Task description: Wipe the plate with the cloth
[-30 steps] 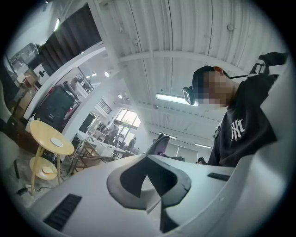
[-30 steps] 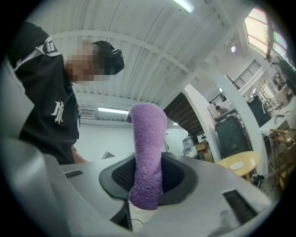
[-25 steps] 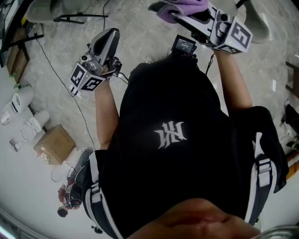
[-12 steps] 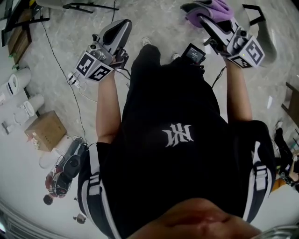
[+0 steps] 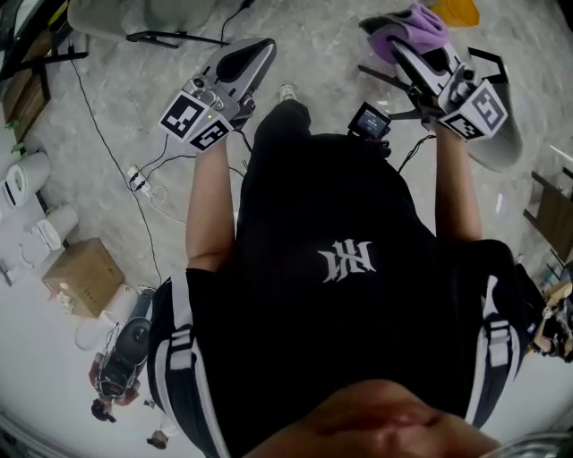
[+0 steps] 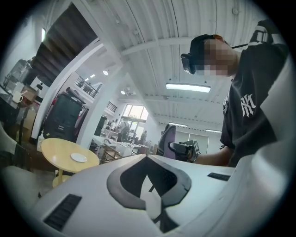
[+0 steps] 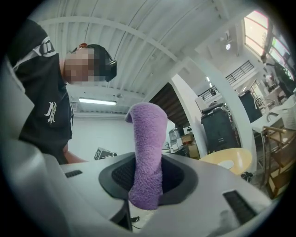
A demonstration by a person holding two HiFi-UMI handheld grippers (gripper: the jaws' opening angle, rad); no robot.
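So my right claw (image 7: 145, 196) is pinching the purple cloth (image 7: 148, 152), fuzzy terry stuff. It's clamped between the dark pads and a folded end sticks up well past the tips. From the head view you can see the same bundle of cloth (image 5: 414, 22) bunched at the front of the right claw (image 5: 387, 38), out in front of my chest and over the floor, not over any tabletop. My left claw (image 6: 150, 187) is pressed together with nothing in it, the tips meeting in a point, and in the head view the left claw (image 5: 253, 52) is held out beside the other one, the two well apart. The plate (image 6: 78, 158) isn't near either claw. It's a small white one sitting flat on a round yellow tabletop (image 6: 53, 149) off across the room, and the right gripper view catches that tabletop (image 7: 238, 156) too, with the plate (image 7: 226, 164) as a pale patch on it. Under me it's a grey mottled floor (image 5: 134, 98) with a black cable (image 5: 109, 125) snaking over it and a cardboard box (image 5: 85, 275) off to my left. The room itself is a big open place: white ribbed ceiling (image 6: 152, 28) with beams, a strip light (image 6: 187, 86), a tall black cabinet (image 6: 64, 115) by a white column, a railed upper level, and a bright window (image 6: 134, 111) way at the back with desks and a few people in front of it, too small to make out.
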